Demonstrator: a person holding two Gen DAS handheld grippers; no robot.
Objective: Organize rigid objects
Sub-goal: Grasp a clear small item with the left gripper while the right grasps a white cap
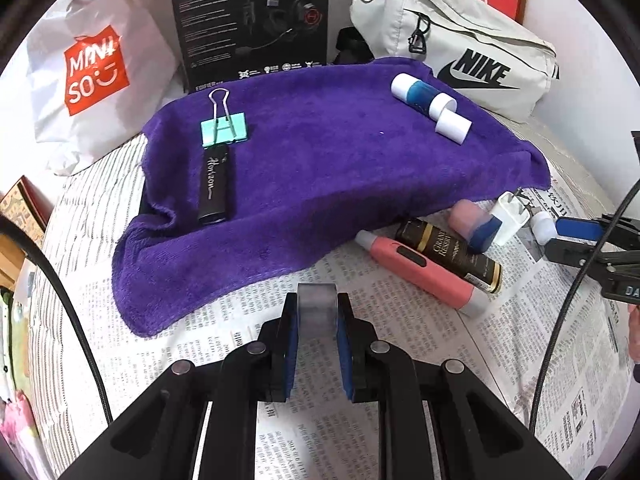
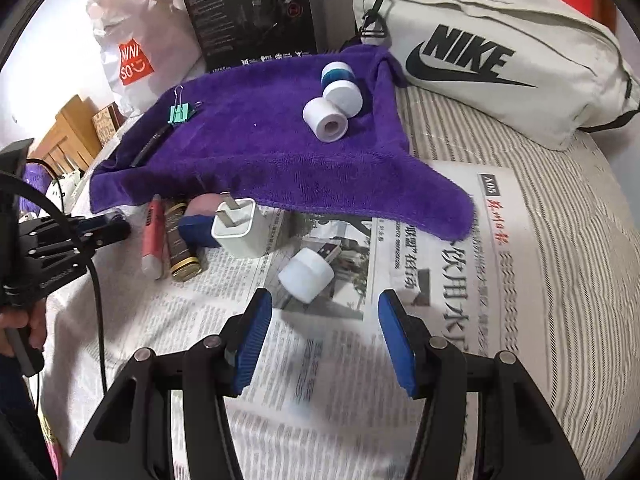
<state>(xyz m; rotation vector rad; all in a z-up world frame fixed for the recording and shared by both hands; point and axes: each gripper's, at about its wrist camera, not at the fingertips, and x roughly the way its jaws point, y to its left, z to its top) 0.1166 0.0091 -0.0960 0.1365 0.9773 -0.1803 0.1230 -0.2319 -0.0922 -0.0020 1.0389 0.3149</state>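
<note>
In the left wrist view the purple towel (image 1: 320,168) is filling the middle of the frame, with the green binder clip (image 1: 224,130) and black tube (image 1: 215,186) lying at its left and the blue-and-white stick (image 1: 424,96) at upper right. At bottom centre the left gripper (image 1: 316,320) is clamping a small grey translucent piece (image 1: 317,306), angled steeply down over the newspaper (image 1: 240,360).

In the right wrist view the right gripper (image 2: 324,336), at bottom centre, is standing unclenched and empty, tilted downward. The small white jar (image 2: 306,274) is lying tipped just ahead of its pads. To take it well, it should be centring the jar between the pads before closing, clear of the white charger (image 2: 240,232) at centre left.
</note>
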